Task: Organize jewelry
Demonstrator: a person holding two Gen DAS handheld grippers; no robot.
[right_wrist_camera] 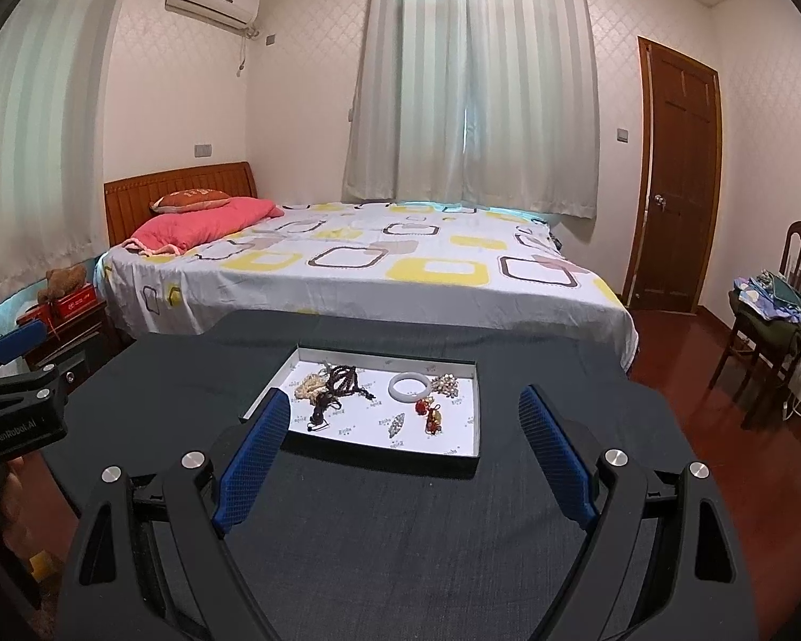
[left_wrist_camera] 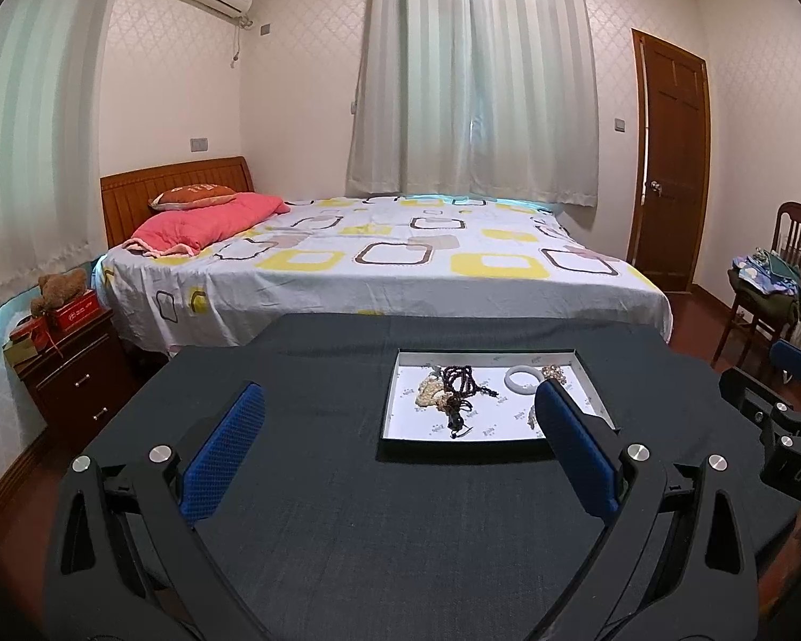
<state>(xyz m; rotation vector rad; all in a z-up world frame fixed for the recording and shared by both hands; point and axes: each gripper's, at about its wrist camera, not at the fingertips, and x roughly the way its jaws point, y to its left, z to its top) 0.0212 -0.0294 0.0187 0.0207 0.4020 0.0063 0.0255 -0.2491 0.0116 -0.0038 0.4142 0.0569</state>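
A shallow black tray (right_wrist_camera: 475, 411) with a white printed lining sits on the dark cloth table (right_wrist_camera: 400, 534). In it lie a dark bead necklace (right_wrist_camera: 342, 380), cream beads (right_wrist_camera: 308, 385), a white bangle (right_wrist_camera: 410, 387), a pale bead cluster (right_wrist_camera: 446, 384), red charms (right_wrist_camera: 430, 414) and a silver brooch (right_wrist_camera: 397, 423). My right gripper (right_wrist_camera: 403, 406) hangs open above the tray's near edge, holding nothing. My left gripper (left_wrist_camera: 400, 400) is open too, empty, left of the tray (left_wrist_camera: 387, 406); its right finger hides the tray's right part. The bangle (left_wrist_camera: 520, 375) and dark beads (left_wrist_camera: 462, 382) show there.
A bed (right_wrist_camera: 379, 272) with a patterned sheet stands behind the table. A nightstand (left_wrist_camera: 75, 374) with red boxes is at the left, a chair (right_wrist_camera: 774, 320) piled with clothes at the right beside a wooden door (right_wrist_camera: 673, 181). A red-brown floor surrounds the table.
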